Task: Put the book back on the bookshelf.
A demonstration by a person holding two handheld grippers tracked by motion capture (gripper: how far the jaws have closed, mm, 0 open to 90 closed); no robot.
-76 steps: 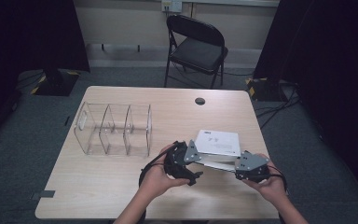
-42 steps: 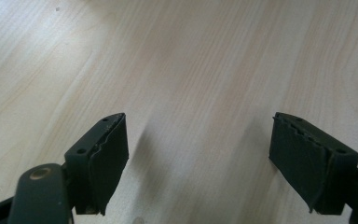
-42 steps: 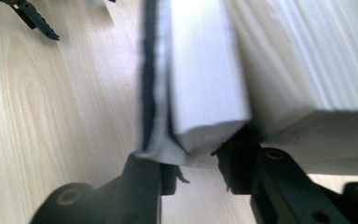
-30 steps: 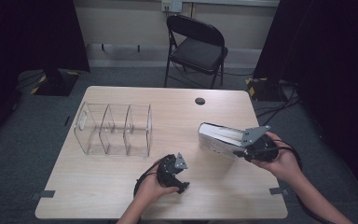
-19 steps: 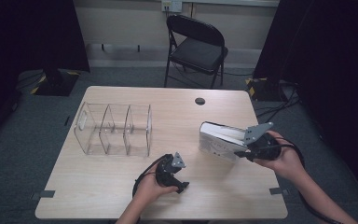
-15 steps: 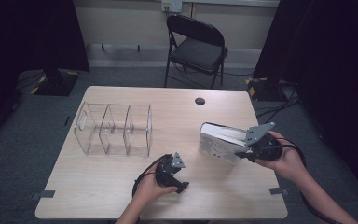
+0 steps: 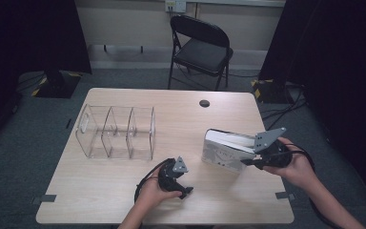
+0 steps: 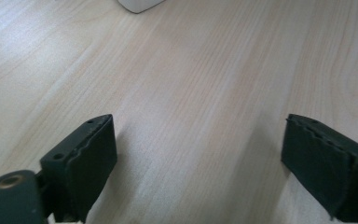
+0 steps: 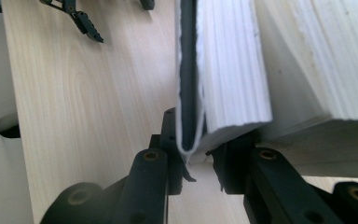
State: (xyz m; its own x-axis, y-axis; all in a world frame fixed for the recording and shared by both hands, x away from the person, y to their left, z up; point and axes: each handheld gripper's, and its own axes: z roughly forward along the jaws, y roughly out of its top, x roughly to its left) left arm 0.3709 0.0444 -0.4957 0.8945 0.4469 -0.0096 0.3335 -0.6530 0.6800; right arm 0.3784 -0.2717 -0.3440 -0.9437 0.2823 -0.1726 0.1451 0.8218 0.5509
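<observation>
Standing on edge at the table's [image 7: 124,191] right side, a white book [image 7: 225,151] is clamped at its corner by the right gripper [image 7: 253,161]. Near the front edge, the left gripper [image 7: 183,183] rests with jaws just spread, holding nothing.

**Around the table: organizer, grommet, chair**

A clear plastic organizer [image 7: 116,132] with three compartments stands on the light wood table [image 7: 100,191], toward its left edge, well apart from the near edge. A small dark round grommet [image 7: 204,103] sits close to the far edge, right of centre. Beyond that edge a black folding chair [image 7: 201,50] stands on grey carpet [image 7: 14,157]. Dark curtains [image 7: 329,57] hang at both sides.
</observation>
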